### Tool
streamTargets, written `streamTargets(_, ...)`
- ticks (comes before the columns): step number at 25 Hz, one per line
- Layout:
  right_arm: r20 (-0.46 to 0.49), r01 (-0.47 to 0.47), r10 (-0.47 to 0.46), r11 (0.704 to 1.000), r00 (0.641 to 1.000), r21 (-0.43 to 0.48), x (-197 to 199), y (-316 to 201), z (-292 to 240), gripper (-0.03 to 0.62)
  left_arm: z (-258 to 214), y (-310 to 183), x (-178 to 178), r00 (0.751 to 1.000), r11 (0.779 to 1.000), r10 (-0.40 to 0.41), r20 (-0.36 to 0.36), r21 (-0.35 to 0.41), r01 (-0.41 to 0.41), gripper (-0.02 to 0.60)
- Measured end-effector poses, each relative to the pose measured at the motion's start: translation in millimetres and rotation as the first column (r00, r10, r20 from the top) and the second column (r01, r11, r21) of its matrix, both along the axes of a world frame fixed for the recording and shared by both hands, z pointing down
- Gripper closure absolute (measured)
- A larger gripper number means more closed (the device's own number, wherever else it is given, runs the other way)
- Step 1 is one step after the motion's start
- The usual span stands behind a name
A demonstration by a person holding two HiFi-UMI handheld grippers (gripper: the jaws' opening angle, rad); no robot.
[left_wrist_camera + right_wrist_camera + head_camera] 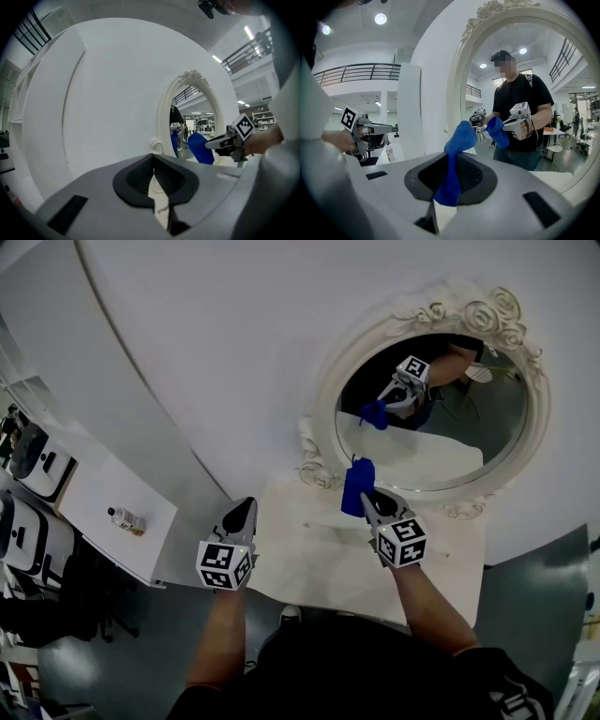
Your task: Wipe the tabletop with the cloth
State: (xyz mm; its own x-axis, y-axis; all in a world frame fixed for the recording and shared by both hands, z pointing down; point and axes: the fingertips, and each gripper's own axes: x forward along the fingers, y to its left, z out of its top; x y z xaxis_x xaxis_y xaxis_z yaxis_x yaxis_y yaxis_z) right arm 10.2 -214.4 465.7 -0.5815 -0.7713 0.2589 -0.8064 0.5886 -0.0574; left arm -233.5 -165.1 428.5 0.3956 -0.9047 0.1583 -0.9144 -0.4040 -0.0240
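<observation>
I am holding the cloth [452, 174] in the right gripper [367, 497], whose jaws are clamping on its middle, so that one blue end is standing up past the tips and the other is hanging down between them. The cloth's long axis is running roughly along the jaws and pointing toward the mirror [469, 442]. The pinched cloth is sitting just in front of the mirror's lower left rim, above the back edge of the tabletop [314, 549]. It seems to be hanging clear of the surface rather than resting on it, though the steep head view is not making that certain. The left gripper [245, 510] is pointing the same way, further out from the mirror's left side and well apart from the cloth, with its jaws drawn together on nothing. The coming move is depending on this: the surface to be wiped is lying below and in front of the mirror, under the right gripper, so I am judging that this gripper needs to come down and lay the cloth flat before any wiping begins.
</observation>
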Motion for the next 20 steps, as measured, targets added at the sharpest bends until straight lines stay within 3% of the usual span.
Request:
streamTargets(10, -0.012, -0.075, 0.075, 0.997, 0.997, -0.003, -38.3, -15.2, -1.8, 0.551, -3.8, -37.8, -43.1, 0.997, 0.997, 0.081, -0.006, 0.021, -0.080, 0.568)
streamTargets(20, -0.004, -0.042, 0.042, 0.997, 0.999, -0.059, -93.7, -39.7, 22.0, 0.551, -0.4, -58.4, -77.1, 0.995, 0.995, 0.100, 0.002, 0.015, -0.100, 0.568)
